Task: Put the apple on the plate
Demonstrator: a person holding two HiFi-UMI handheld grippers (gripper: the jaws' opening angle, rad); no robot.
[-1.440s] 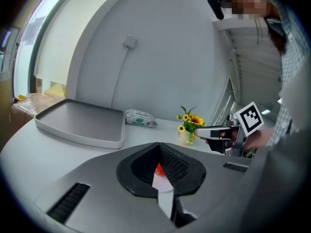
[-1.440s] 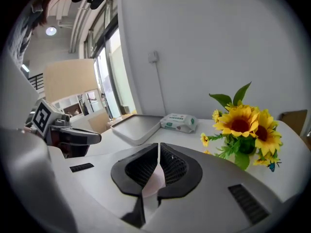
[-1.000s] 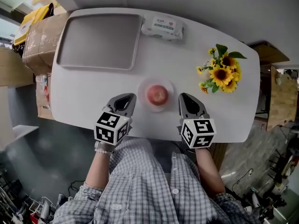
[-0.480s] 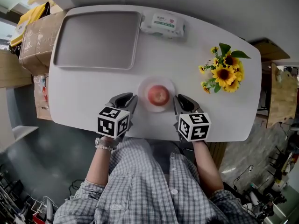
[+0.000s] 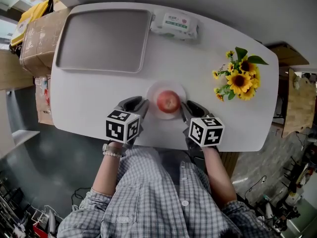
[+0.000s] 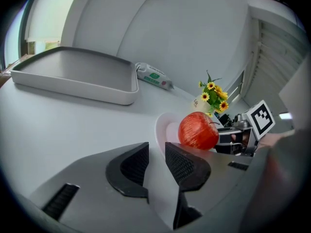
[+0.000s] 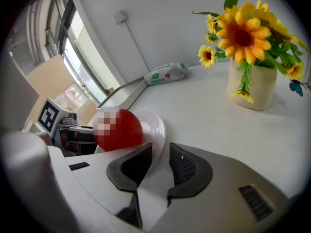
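One white table [image 5: 99,98] carries everything, and both grippers sit at its near edge. Well ahead of the left gripper [image 5: 137,104], toward the far left corner, lies a grey tray [image 5: 101,39]. A vase of sunflowers [image 5: 238,79] stands ahead of the right gripper [image 5: 187,108] and off to its right. A pack of wipes [image 5: 174,25] lies at the far edge, just right of the tray.

Each gripper rests low over the table with its marker cube toward the person. The left gripper's jaws are drawn close, with only a slim gap between them and nothing in it. The right gripper's jaws stand the same way, likewise grasping nothing.

Between the two grippers sits a small white plate [image 5: 152,94]. Its rim is just beside both sets of jaw tips; whether either touches it cannot be told. The red apple [image 5: 168,101] sits on the plate, in the middle. In the left gripper view it is just ahead of the jaws and to their right. In the right gripper view it is just ahead and to their left. It lies apart from both grippers.
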